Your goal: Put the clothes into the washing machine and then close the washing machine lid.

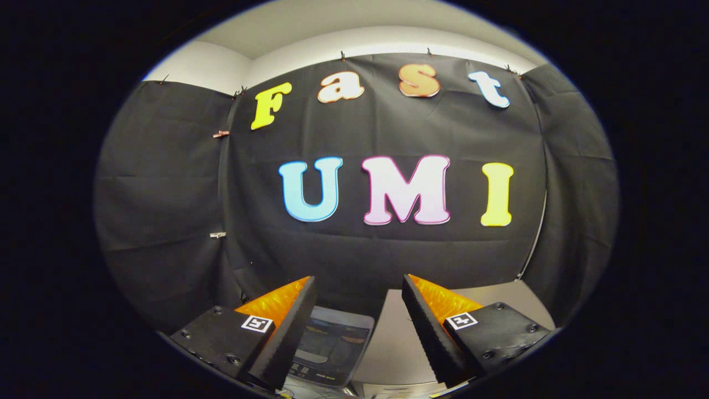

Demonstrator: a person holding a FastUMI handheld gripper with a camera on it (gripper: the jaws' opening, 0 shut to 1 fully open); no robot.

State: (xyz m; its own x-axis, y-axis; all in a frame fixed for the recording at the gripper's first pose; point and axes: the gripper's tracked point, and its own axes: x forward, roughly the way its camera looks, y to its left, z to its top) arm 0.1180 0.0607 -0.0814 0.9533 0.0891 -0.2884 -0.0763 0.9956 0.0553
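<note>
Washing machine (332, 346): in the gripper view it sits low between the fingers on a pale tabletop (515, 299), its tinted lid appearing to lie flat and shut, with blurred shapes beneath that could be clothes, though that cannot be told. Such a scene fits either a load already in and the lid down, or a lid yet to be lifted. The gripper (357, 293) is spread wide, holding nothing, raised above the machine.
</note>
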